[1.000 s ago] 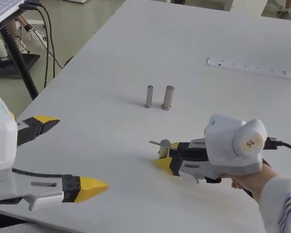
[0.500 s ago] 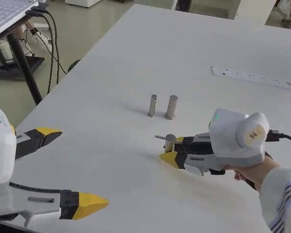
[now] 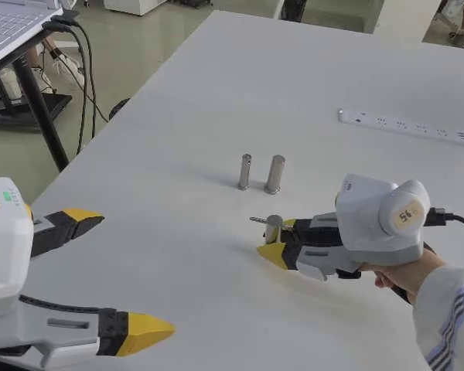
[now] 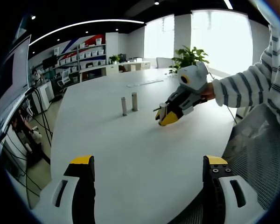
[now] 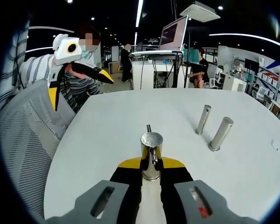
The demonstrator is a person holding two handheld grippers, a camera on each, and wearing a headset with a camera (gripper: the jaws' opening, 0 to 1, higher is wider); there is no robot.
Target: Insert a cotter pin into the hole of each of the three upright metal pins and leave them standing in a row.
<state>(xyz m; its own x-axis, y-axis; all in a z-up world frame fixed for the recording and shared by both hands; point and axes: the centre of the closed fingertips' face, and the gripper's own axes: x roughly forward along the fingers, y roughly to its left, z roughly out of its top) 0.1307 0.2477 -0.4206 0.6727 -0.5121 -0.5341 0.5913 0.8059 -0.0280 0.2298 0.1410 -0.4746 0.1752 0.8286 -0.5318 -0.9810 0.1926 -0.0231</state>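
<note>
At the far left, a silver laptop (image 3: 6, 22) sits on a black stand beside the bench, and black cables (image 3: 83, 62) hang down from it. Below it, the left claw (image 3: 130, 273), white with yellow tips, hovers over the near left edge of the pale grey bench (image 3: 178, 108). Its jaws are spread wide and there is nothing between them. In the left gripper view the same two jaws (image 4: 148, 161) frame bare bench.

Near the middle of the bench two silver metal pins stand upright, just beside each other but not touching. They are the thin metal pin (image 3: 244, 171) on the left and the thicker metal pin (image 3: 274, 174) on the right.

Closer to the person, the third silver metal pin (image 3: 273, 229) stands upright between the jaws of the right claw (image 3: 277, 238), which are closed on its lower part. A thin wire cotter pin (image 3: 258, 220) sticks out sideways from near its top. In the right gripper view this pin (image 5: 151, 154) is clamped between the yellow tips (image 5: 151, 164).

A hand (image 3: 398, 277) with a striped sleeve (image 3: 448, 325) holds the right claw. At the far right a long white power strip (image 3: 406, 126) lies flat, well apart from the pins.
</note>
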